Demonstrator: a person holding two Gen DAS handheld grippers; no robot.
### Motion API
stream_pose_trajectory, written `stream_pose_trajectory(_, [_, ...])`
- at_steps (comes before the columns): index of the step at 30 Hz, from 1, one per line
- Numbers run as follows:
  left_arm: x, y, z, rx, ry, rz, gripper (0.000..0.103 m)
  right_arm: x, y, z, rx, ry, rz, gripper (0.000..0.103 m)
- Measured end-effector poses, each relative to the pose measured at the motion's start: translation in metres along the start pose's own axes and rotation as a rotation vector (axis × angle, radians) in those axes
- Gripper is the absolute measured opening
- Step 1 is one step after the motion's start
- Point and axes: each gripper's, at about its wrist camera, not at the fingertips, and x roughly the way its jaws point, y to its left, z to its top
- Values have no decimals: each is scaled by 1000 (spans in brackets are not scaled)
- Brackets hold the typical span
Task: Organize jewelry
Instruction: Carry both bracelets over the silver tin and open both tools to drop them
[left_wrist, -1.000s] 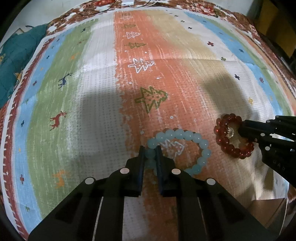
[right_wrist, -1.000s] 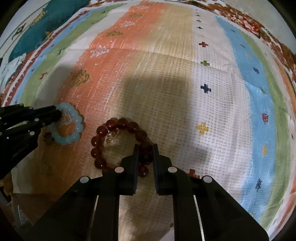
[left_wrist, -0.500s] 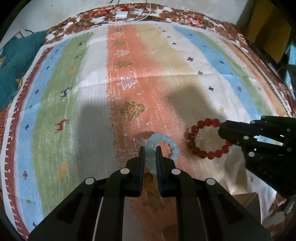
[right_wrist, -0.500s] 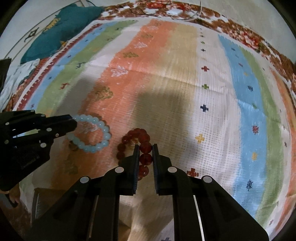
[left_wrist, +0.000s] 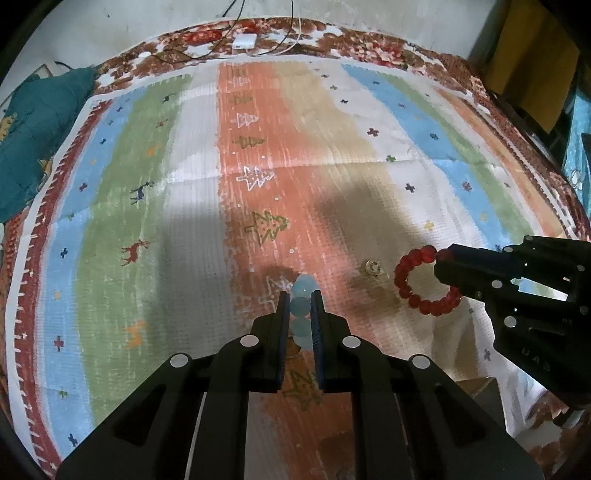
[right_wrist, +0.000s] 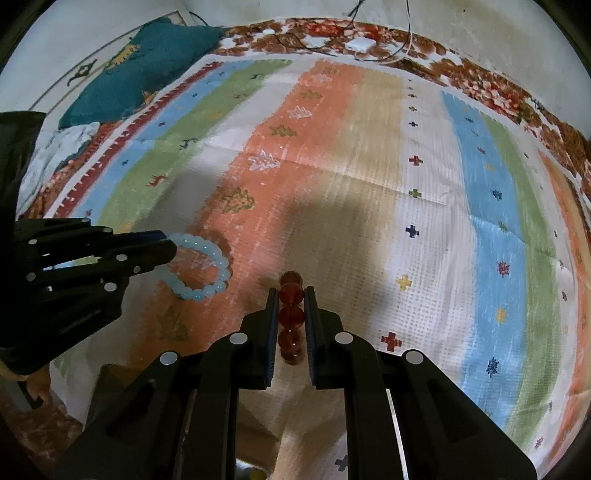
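Note:
My left gripper (left_wrist: 300, 299) is shut on a pale blue bead bracelet (left_wrist: 301, 306) and holds it off the striped cloth; the bracelet hangs as a ring in the right wrist view (right_wrist: 201, 266). My right gripper (right_wrist: 291, 295) is shut on a dark red bead bracelet (right_wrist: 291, 317), also lifted; it shows as a ring in the left wrist view (left_wrist: 424, 282). A small gold-coloured trinket (left_wrist: 373, 267) lies on the cloth between the two grippers.
The striped cloth (left_wrist: 184, 184) with tree and reindeer motifs covers the surface. A teal cushion (left_wrist: 33, 122) lies at the far left. A white charger with cables (left_wrist: 244, 40) sits at the far edge. A brown box corner (left_wrist: 480, 391) shows at the near right.
Both grippers have risen from the cloth with their bracelets. The bracelets now hang edge-on in the jaws. The gold trinket has stayed on the cloth.

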Motion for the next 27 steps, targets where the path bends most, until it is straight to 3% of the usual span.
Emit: stream_pose_trajectory(27, [-54,-18,-17,17,-77,-43,11,-45,15,-19,1,-75,32,14])
